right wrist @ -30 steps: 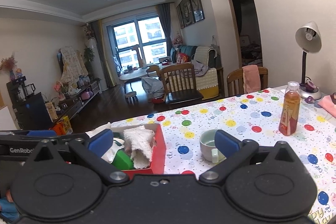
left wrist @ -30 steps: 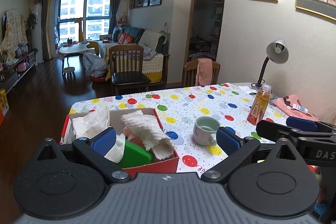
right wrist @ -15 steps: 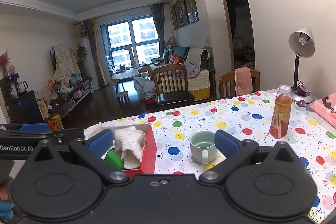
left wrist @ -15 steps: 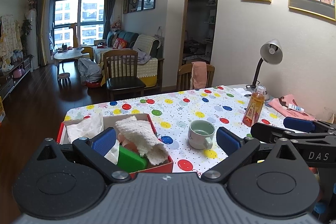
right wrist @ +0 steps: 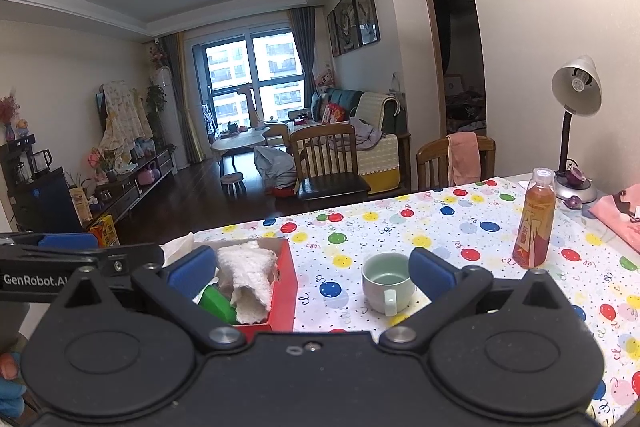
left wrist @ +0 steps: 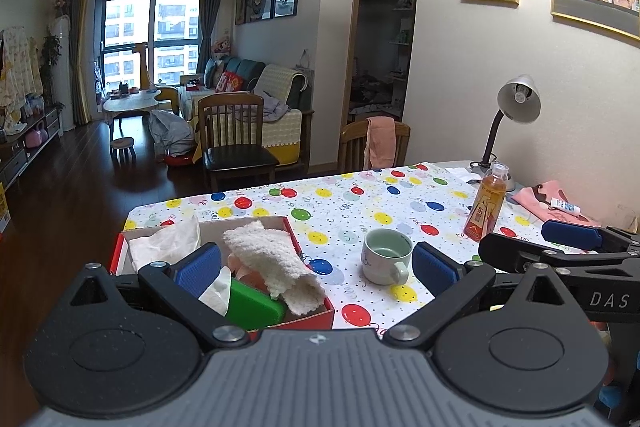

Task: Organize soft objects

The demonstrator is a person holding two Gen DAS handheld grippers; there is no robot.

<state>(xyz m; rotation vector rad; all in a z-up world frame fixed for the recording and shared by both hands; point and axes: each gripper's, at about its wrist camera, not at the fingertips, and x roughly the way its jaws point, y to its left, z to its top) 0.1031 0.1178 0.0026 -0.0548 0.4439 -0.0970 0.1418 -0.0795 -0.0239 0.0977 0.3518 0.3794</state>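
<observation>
A red cardboard box (left wrist: 308,313) (right wrist: 285,283) stands at the table's near left corner. In it lie a white knitted cloth (left wrist: 268,257) (right wrist: 250,277), a green sponge (left wrist: 252,307) (right wrist: 218,303), white tissue (left wrist: 166,245) and something pink. My left gripper (left wrist: 316,269) is open and empty, held back from the table above the box's near side. My right gripper (right wrist: 312,273) is open and empty, between the box and the cup. Each gripper shows at the edge of the other's view.
A pale green mug (left wrist: 386,261) (right wrist: 386,281) stands right of the box. An orange drink bottle (left wrist: 486,203) (right wrist: 536,219), a desk lamp (left wrist: 514,111) and a pink cloth (left wrist: 548,201) are at the right by the wall. Two wooden chairs (left wrist: 236,143) stand beyond the table.
Both grippers have drawn back and risen a little from the table, so the box and mug look smaller and farther. Both stay open and empty.
</observation>
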